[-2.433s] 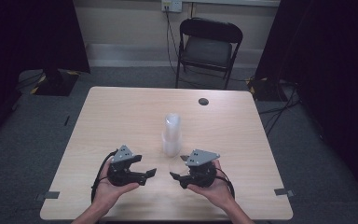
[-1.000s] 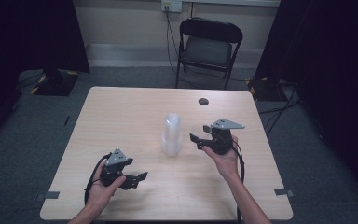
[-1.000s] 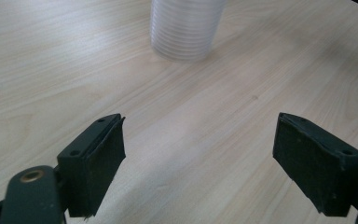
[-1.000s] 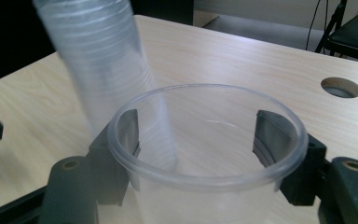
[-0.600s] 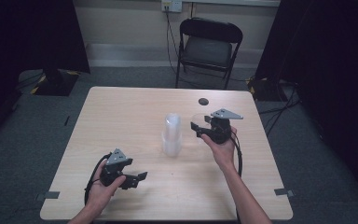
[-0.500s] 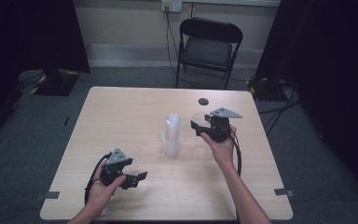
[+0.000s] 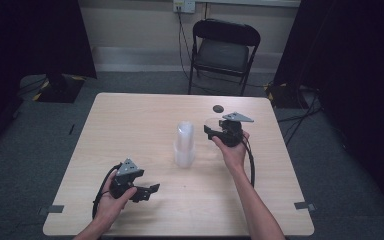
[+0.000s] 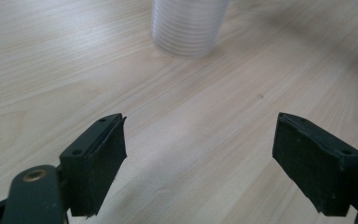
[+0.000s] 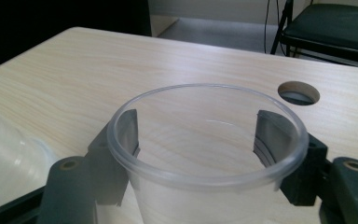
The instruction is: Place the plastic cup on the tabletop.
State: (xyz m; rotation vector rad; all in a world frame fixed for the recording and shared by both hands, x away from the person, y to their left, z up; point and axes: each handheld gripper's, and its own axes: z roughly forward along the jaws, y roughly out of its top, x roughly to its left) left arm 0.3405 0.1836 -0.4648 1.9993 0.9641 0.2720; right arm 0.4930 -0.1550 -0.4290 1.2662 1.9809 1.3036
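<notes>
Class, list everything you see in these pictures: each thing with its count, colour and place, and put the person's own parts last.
single cup: one, clear plastic, upright between the right gripper's jaws, right of the stack.
stack of cups: one stack, clear plastic, upright near the table's middle.
table: one, light wood, centre of the room.
cable hole: one, dark and round, in the table top near the far edge.
folding chair: one, black, behind the table.
wall socket: one, pale, on the wall above the chair.
left gripper: one, black, jaws wide apart over the table's near left part, holding nothing.
right gripper: one, black, jaws around the single cup.
forearms: two, coming in from the near edge.
</notes>
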